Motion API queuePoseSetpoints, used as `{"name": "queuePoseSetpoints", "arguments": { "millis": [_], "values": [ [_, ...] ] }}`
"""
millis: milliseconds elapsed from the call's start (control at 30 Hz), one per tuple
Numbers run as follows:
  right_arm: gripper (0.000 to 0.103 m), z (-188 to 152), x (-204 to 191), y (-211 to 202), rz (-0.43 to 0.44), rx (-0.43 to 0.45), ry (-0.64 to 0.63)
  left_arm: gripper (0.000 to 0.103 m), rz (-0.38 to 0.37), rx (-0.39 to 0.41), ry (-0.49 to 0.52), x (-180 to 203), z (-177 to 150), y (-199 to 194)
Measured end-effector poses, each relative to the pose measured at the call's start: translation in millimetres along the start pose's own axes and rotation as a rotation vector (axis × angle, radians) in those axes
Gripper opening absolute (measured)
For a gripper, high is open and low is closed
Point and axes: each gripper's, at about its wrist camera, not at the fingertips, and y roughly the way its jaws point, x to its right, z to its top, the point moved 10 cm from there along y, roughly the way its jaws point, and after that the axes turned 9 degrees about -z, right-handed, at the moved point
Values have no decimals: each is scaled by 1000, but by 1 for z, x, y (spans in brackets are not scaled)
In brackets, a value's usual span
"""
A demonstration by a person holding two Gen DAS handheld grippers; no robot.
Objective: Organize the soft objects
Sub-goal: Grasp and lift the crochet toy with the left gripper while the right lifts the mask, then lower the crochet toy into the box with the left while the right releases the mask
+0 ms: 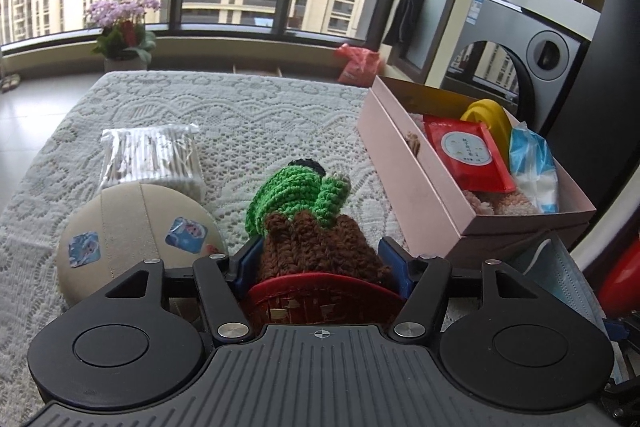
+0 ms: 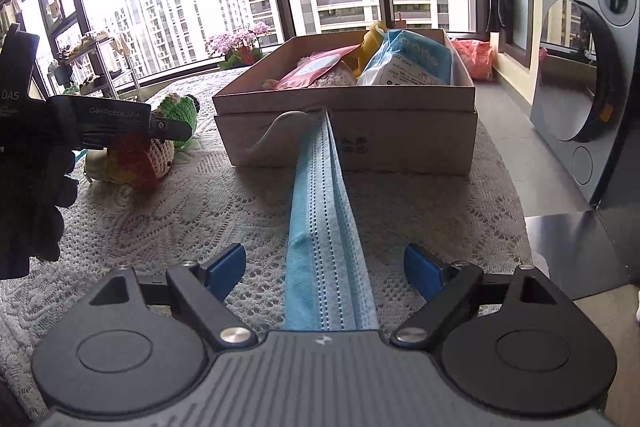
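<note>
The right gripper (image 2: 325, 267) stands released astride the folded blue face mask (image 2: 326, 227), whose far end leans on the pink box (image 2: 348, 131), probably lined up for pinching. The left gripper (image 1: 320, 259) straddles the crocheted doll (image 1: 308, 223); contact is unclear. Only the left view shows the beige ball (image 1: 136, 227) and cotton-swab pack (image 1: 152, 155) beyond.

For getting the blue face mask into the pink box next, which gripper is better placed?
Right. The right gripper has its jaws open on either side of the face mask, which lies leading to the box. The left gripper straddles the crocheted toy.
</note>
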Motion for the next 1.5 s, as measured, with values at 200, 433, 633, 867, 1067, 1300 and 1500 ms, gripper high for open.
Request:
{"name": "queuePoseSetpoints", "arguments": {
  "millis": [200, 433, 633, 867, 1067, 1300, 1500],
  "values": [
    [89, 0, -2, 0, -1, -2, -7, 65, -117, -100, 101, 31, -29, -28],
    [103, -1, -10, 4, 36, -35, -50, 67, -100, -141, 204, 48, -65, -47],
    [103, -2, -13, 6, 29, -65, -107, 73, -63, -156, 174, 38, -69, -33],
    [102, -2, -15, 0, 45, -51, -121, 66, -94, -64, 162, 39, -58, -46],
    [86, 15, -12, -6, -60, 29, -159, 66, -129, -77, 201, 54, -69, -60],
    [4, 15, -2, -20, 2, -62, -106, 66, -155, -99, 252, 73, -74, -82],
    [4, 28, 25, -66, 6, 28, -16, 66, -210, -41, 311, 104, -40, -93]
  ]
}}
